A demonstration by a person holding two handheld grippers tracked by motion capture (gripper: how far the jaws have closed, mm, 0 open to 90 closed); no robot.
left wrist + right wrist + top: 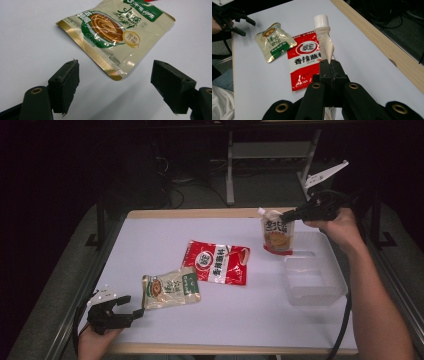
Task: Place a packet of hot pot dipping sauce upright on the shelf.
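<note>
My right gripper [286, 216] is shut on the top edge of a spouted pouch [278, 236] with a white cap and holds it hanging above the table's far right. In the right gripper view the pouch's cap and neck [323, 35] stick out past the closed jaws of the right gripper [330, 65]. A red sachet [219, 262] lies flat at mid-table, and a beige and green sachet [171, 288] lies to its near left. My left gripper [132, 306] stands open at the near left corner, its jaws just short of the beige sachet [115, 32].
A clear plastic tub [313, 279] sits on the white table [240, 320] at the right, just nearer than the hanging pouch. The wooden table edge [200, 213] runs along the far side, with a dark floor and metal frame legs beyond.
</note>
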